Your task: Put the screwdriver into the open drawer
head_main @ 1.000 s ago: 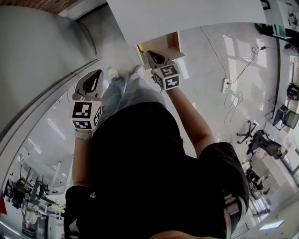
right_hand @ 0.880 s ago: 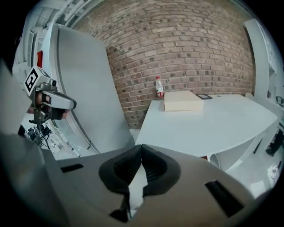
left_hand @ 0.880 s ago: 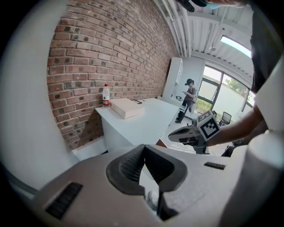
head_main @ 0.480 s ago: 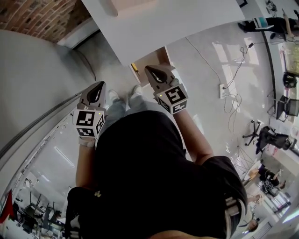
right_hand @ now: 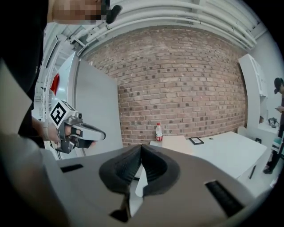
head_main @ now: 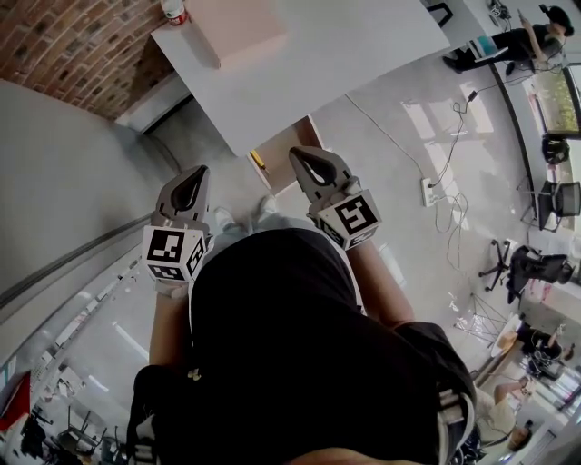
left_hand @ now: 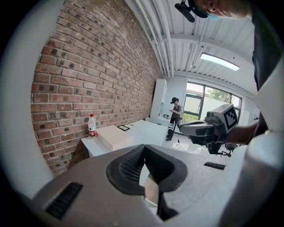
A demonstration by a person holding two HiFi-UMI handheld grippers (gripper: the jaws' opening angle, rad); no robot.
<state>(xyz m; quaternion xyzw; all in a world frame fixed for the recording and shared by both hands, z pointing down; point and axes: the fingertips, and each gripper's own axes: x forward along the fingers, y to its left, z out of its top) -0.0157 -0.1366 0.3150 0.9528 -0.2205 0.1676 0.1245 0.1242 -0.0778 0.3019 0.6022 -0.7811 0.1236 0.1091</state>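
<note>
The screwdriver (head_main: 260,162), with a yellow handle, lies inside the open wooden drawer (head_main: 283,156) under the white table (head_main: 345,54). My right gripper (head_main: 301,156) hovers just right of the drawer, shut and empty. My left gripper (head_main: 198,174) is held to the drawer's left, also shut with nothing in it. In the left gripper view the jaws (left_hand: 143,150) are closed together, and the right gripper (left_hand: 208,129) shows ahead. The right gripper view shows its jaws (right_hand: 141,150) closed and the left gripper (right_hand: 79,131) off to the left.
A plastic bottle (head_main: 173,10) and a flat pale box (head_main: 238,29) stand on the table's far corner by the brick wall (head_main: 64,45). A grey partition (head_main: 64,191) runs along the left. Cables and a power strip (head_main: 428,190) lie on the floor to the right.
The right gripper has pulled back out of the drawer, leaving the screwdriver inside. Both grippers have drawn toward the body, and the head view has tilted up to show more of the table.
</note>
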